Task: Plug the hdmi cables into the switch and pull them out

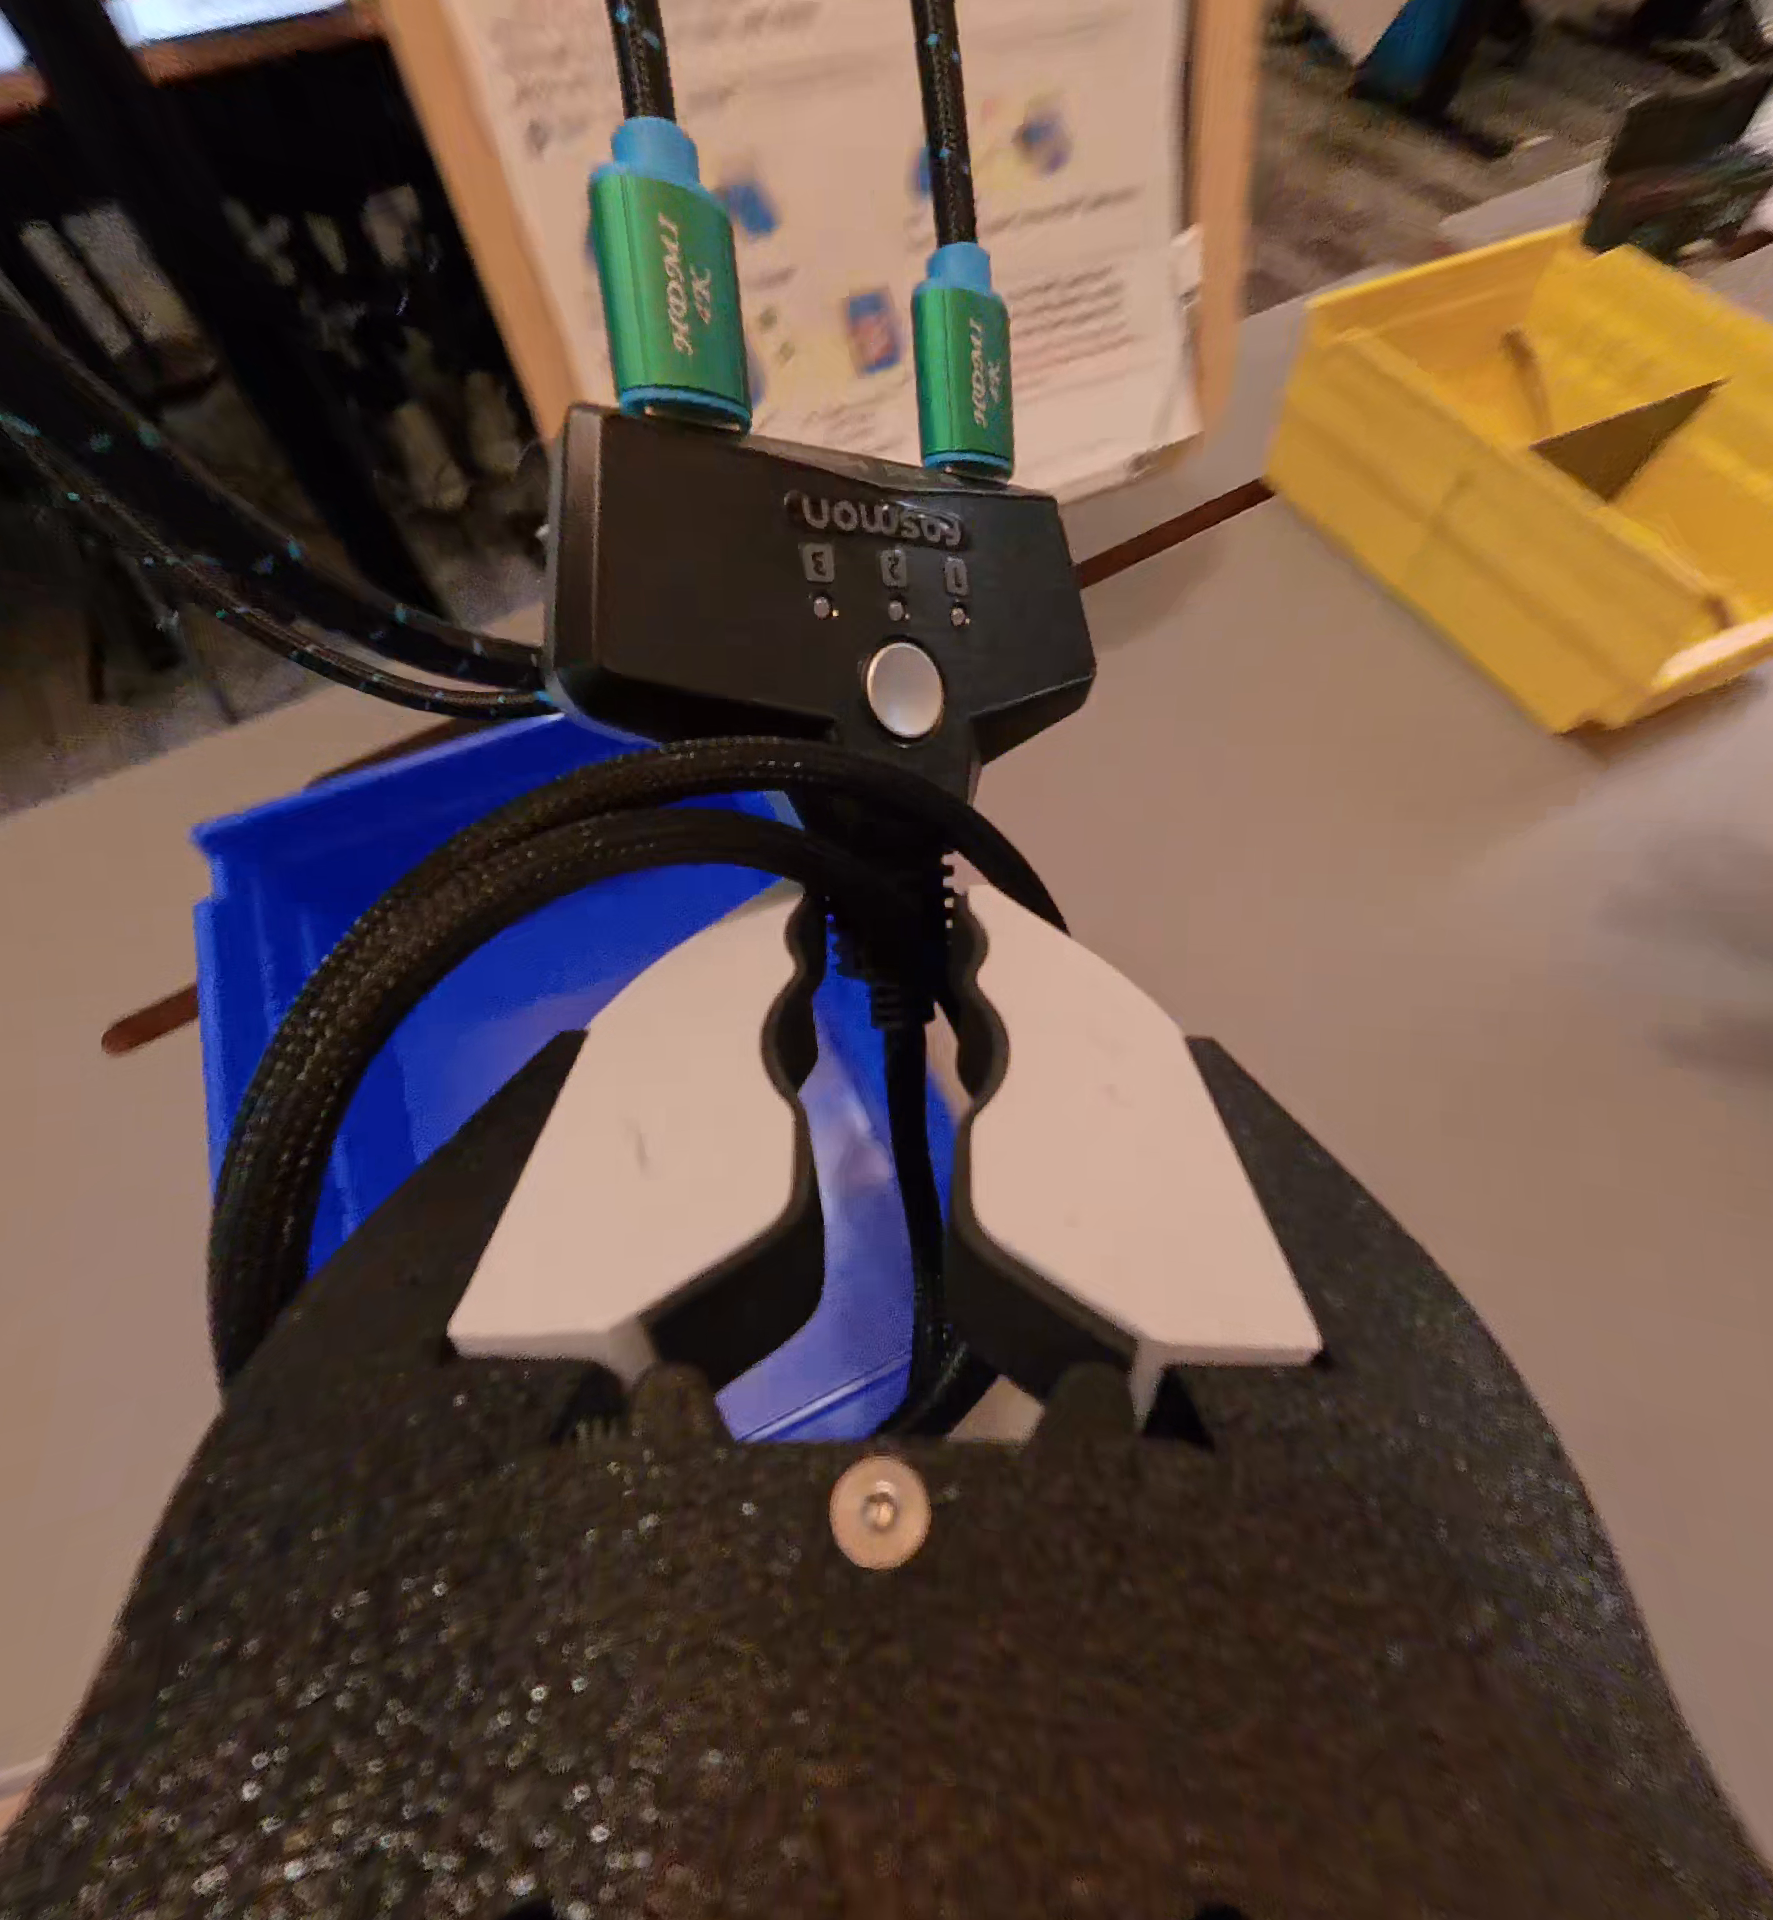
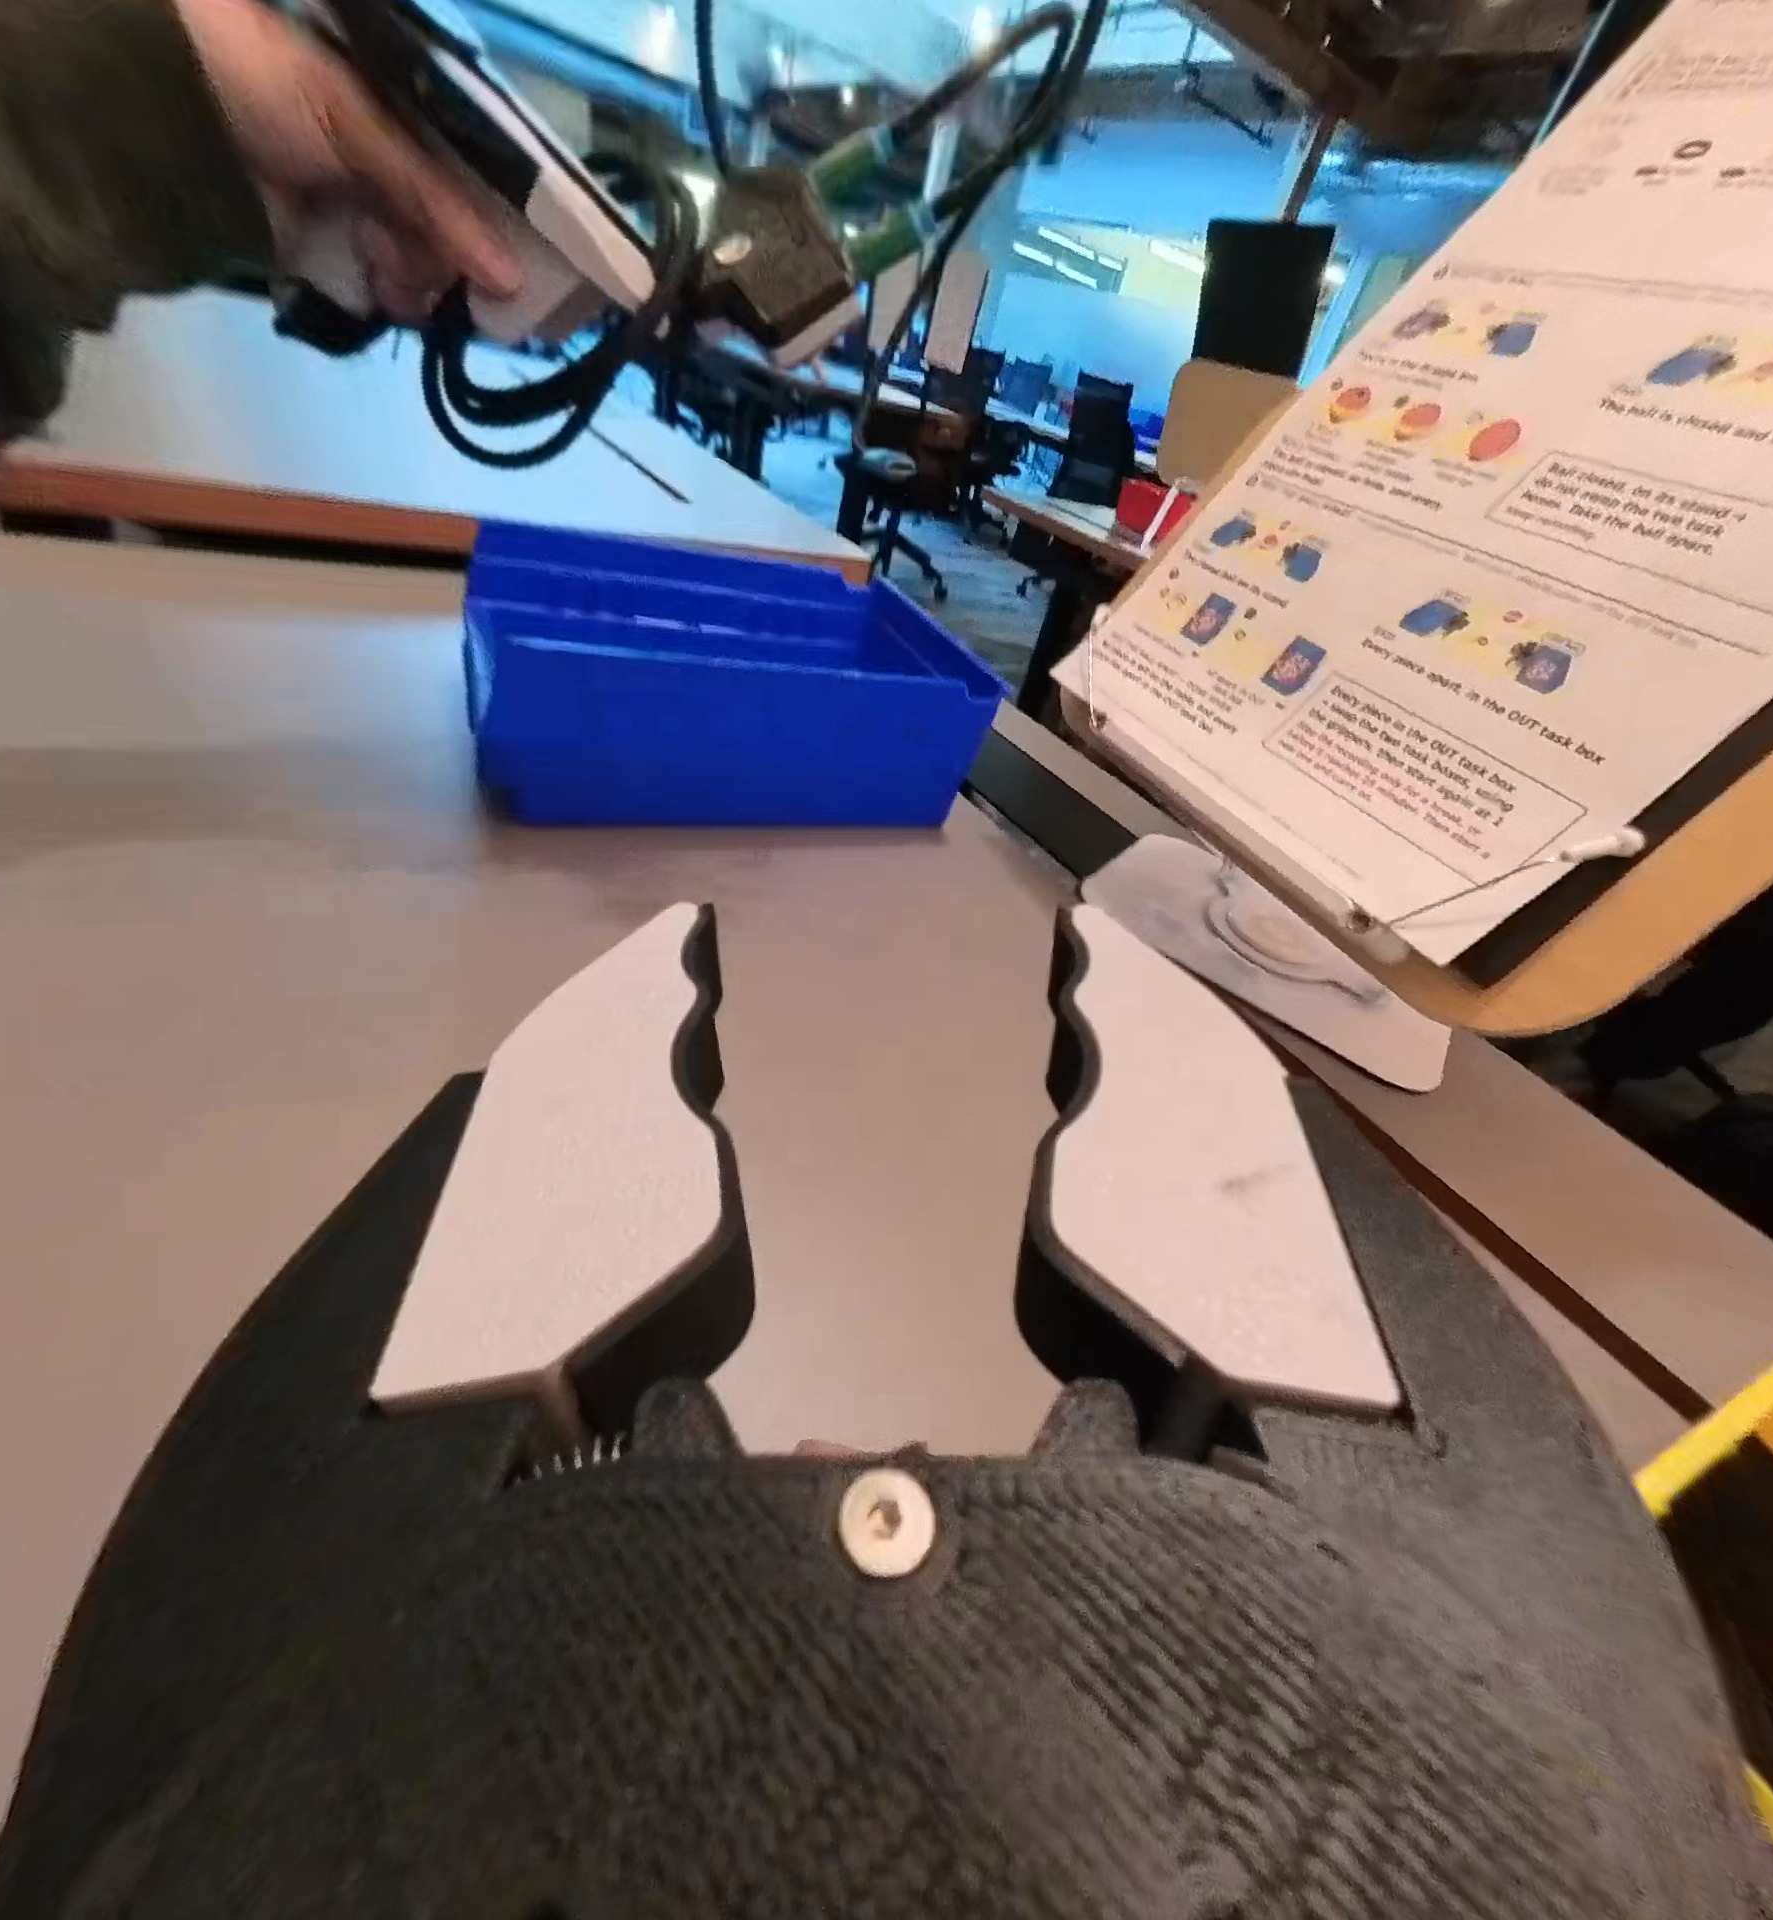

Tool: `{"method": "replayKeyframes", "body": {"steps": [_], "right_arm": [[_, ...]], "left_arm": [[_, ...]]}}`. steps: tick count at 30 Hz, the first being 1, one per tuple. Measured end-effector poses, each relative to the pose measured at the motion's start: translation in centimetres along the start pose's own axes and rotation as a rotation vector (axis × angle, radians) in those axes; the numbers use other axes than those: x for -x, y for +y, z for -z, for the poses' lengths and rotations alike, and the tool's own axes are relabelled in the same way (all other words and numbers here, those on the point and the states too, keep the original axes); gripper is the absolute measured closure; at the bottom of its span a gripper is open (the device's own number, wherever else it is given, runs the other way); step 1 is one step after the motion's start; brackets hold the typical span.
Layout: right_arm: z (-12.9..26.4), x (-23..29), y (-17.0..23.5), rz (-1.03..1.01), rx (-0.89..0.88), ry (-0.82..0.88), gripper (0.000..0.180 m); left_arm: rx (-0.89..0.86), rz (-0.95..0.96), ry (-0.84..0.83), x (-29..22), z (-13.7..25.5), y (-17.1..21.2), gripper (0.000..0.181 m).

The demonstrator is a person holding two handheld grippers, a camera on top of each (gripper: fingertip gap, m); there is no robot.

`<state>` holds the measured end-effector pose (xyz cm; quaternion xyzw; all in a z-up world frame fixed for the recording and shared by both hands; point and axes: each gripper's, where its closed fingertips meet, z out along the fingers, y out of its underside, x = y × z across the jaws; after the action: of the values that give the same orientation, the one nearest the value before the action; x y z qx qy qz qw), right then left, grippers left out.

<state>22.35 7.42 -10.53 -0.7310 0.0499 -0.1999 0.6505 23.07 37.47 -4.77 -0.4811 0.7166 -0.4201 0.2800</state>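
Observation:
My left gripper (image 1: pixel 887 935) is shut on the strain relief and braided tail cable of a black HDMI switch (image 1: pixel 820 597), holding it in the air above the table. Two green HDMI plugs (image 1: pixel 669 301) (image 1: pixel 962 369) with black braided cables sit in the switch's far ports. The tail cable loops (image 1: pixel 362 997) to the left of the fingers. My right gripper (image 2: pixel 887 935) is open and empty, low over the grey table. In the right wrist view the switch (image 2: pixel 773 265) and left gripper (image 2: pixel 549 208), held by a hand, show up high at the left.
A blue bin (image 1: pixel 362 935) (image 2: pixel 705 707) sits on the grey table under the switch. A yellow bin (image 1: pixel 1547 468) stands at the right. An instruction sheet on a wooden stand (image 2: pixel 1484 520) rises at the table's far edge.

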Motion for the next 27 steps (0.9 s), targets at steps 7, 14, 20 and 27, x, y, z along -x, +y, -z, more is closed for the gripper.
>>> {"method": "replayKeyframes", "body": {"steps": [7, 14, 20, 27], "right_arm": [[0.5, 2.8, -7.3, -0.433, -0.304, -0.066, 0.102], [-0.4, 7.0, -5.7, -0.769, -0.219, -0.247, 0.115], [-0.6, 8.5, -2.6, -0.955, -0.227, -0.334, 0.159], [-0.8, 6.0, 0.2, -1.372, -0.379, -0.221, 0.159]], "left_arm": [[-0.064, -0.082, 0.254, -12.9, 2.1, -2.2, 0.158], [-0.040, -0.171, 0.453, -23.7, -1.0, 4.8, 0.158], [0.031, -0.342, 0.374, -25.9, -3.4, 9.3, 0.158], [-0.048, -0.396, 0.194, -25.0, -4.1, 9.5, 0.149]]}}
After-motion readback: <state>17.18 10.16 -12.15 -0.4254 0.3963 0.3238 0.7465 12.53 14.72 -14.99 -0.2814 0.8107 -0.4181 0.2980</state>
